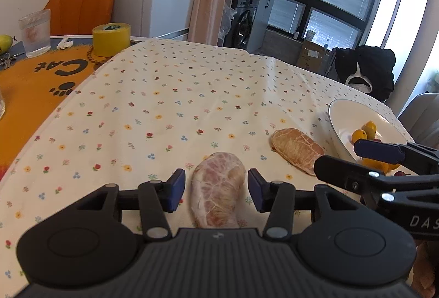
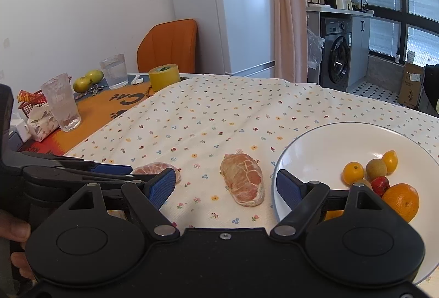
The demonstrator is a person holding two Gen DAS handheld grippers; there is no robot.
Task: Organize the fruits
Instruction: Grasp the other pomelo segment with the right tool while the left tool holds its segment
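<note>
Left wrist view: my left hand-held gripper [image 1: 216,192] is spread wide, straddling one peeled pomelo segment [image 1: 218,189] at 6 o'clock on the desk [image 1: 170,95], lined up to pinch.

Right wrist view: my right hand-held gripper [image 2: 226,187] gapes empty before the other segment [image 2: 242,178]; the plate [image 2: 323,144] at 3 o'clock gathers small fruits [image 2: 380,177].

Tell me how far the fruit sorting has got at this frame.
Partly done. The white plate already holds small fruits, including an orange. In hand: the left claw is open around one peeled pomelo segment, not yet gripping. Left: that segment and the second segment on the cloth; the right claw is open, empty.
</note>
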